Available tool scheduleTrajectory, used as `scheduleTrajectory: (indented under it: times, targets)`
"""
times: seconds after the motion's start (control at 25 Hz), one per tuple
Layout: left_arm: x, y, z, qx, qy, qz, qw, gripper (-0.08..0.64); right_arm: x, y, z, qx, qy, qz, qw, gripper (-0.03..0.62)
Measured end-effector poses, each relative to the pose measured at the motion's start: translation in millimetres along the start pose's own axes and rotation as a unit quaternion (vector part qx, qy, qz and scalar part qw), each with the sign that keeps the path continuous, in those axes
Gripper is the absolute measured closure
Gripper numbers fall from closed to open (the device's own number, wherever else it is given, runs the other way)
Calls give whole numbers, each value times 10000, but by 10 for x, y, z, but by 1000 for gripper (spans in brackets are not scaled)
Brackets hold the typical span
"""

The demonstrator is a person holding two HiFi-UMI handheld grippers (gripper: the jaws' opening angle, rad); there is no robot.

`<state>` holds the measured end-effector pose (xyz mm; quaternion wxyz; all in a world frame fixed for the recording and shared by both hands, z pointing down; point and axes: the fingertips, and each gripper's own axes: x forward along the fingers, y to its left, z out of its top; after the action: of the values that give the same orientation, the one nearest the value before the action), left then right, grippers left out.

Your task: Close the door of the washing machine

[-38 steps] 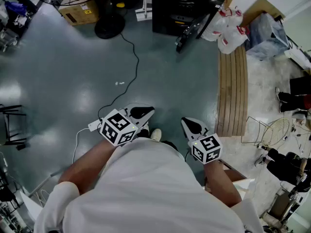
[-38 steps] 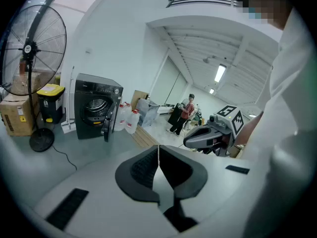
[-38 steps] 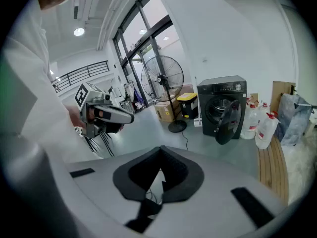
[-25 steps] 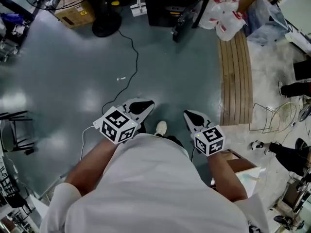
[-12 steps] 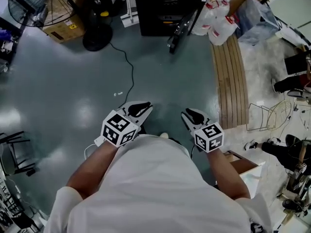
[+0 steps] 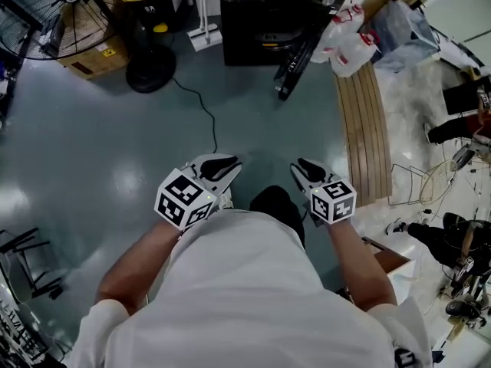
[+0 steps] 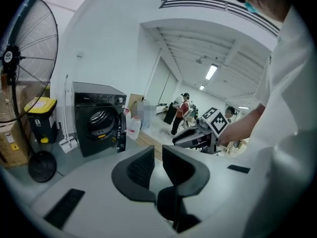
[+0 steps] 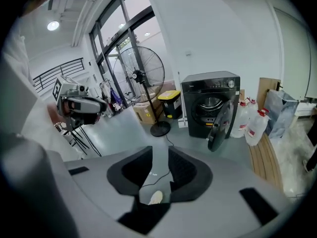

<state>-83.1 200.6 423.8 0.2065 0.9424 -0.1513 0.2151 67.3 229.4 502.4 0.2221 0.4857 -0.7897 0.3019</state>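
Washing machine stands far, centre; its door hangs open at its right. Left gripper near: fingers slightly spread, empty. Right gripper near: fingers just opening, spread, nothing between them.

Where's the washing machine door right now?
Head view, top centre: the washing machine door stands open, swung out from the black washing machine, just left of the white jugs.

Black washing machine stands with its door swung open.
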Motion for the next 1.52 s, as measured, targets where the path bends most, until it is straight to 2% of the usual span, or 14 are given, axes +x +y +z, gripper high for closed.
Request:
scheduleTrajectory:
  times: [0.12, 0.28, 0.48, 0.72, 0.84, 0.96, 1.12, 1.24, 1.52]
  targets:
    - [-11, 216, 109, -110, -105, -20, 9999, 502, 188, -161, 190, 177, 13, -77, 9998, 486]
    - [132, 484, 271, -190, -192, 5, 9996, 502, 457, -605, 406, 193, 76, -272, 9994, 482]
    - [438, 924, 558, -157, -91, 105, 9998, 500, 930, -1343, 674, 401, 184, -306, 9986, 480]
    - [946, 1384, 1109, -200, -79, 171, 9996, 500, 1510, -2311, 1059, 539, 420, -226, 9974, 474]
    - [1166, 1528, 1360, -281, -140, 88, 9995, 500, 1796, -2714, 1142, 709, 584, -211, 9955, 469]
    - [1354, 1674, 1554, -374, -180, 160, 9990, 500, 2063, -3068, 1173, 906, 727, -191, 9930, 461]
    - [1518, 1854, 1699, -502, -171, 311, 9981, 500, 2362, -3428, 1210, 1190, 775, -132, 9898, 443]
    - [1603, 1975, 1771, -519, -104, 318, 9981, 500, 2561, -3676, 1264, 1596, 711, -177, 9845, 430]
    - [1676, 2185, 1890, -512, -4, 326, 9982, 500, 2815, -3952, 1233, 2139, 829, -321, 9728, 419]
